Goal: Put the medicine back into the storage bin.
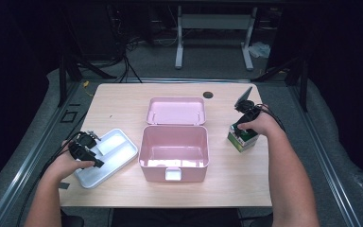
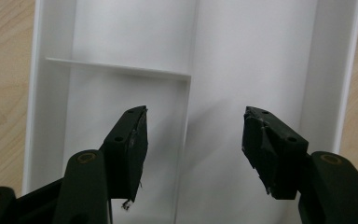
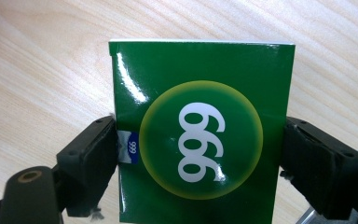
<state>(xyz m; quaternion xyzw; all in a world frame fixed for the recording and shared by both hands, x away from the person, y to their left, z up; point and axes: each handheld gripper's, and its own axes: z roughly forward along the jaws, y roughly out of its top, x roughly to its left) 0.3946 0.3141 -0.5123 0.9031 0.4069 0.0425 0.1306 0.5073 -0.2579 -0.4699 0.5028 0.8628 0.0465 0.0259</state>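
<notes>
The right gripper clamps the glossy green cardboard box by both sides; the person should lift it level (label up) toward the open pink plastic case. The left gripper hangs wide open and empty over the white divided plastic tray.

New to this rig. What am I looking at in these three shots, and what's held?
There is no robot: a person holds a two-jaw hand gripper in each hand. The high view looks down on a wooden table. Each of the other two comes from a camera riding on one gripper, looking along its black jaws.

On the table: an open, empty pink box with its lid back, a white divided tray and a green carton marked 999.

The left gripper hovers open over the tray. The right gripper has its jaws against both sides of the carton.
</notes>
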